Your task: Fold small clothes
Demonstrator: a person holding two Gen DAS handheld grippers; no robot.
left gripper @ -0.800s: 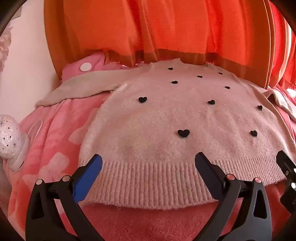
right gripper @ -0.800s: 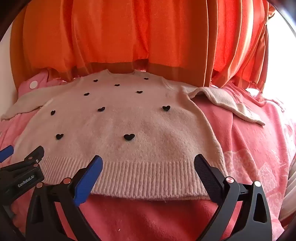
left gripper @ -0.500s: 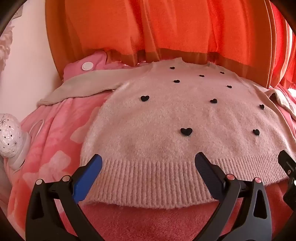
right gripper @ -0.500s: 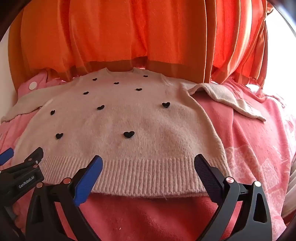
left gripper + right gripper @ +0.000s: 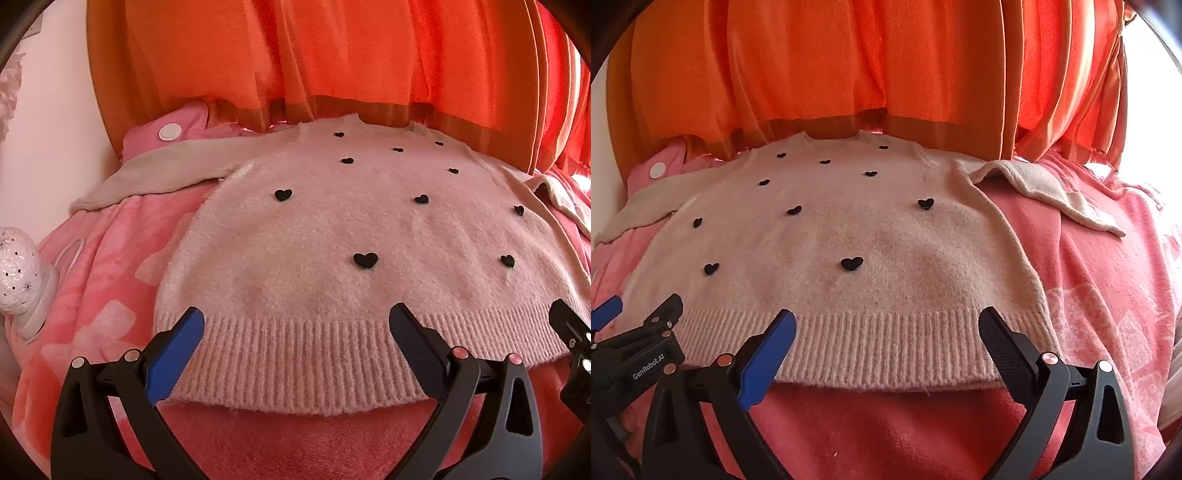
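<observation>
A small pale pink knit sweater (image 5: 332,236) (image 5: 849,229) dotted with black hearts lies spread flat on a pink blanket, neck away from me, ribbed hem nearest. Its left sleeve (image 5: 162,173) stretches out to the left; its right sleeve (image 5: 1049,192) lies angled out to the right. My left gripper (image 5: 295,317) hovers wide open just over the left half of the hem, nothing between its fingers. My right gripper (image 5: 886,319) hangs wide open over the right half of the hem, also empty. The left gripper's body (image 5: 635,354) shows at the lower left of the right wrist view.
The pink patterned blanket (image 5: 1100,295) covers the surface on both sides of the sweater. Orange curtains (image 5: 332,55) hang close behind the neck. A white perforated lamp-like object (image 5: 18,273) stands at the left edge, beside a pale wall.
Both views have drifted slightly; the sweater sits a little lower and to the right in the left wrist view. Both grippers stay wide open and empty.
</observation>
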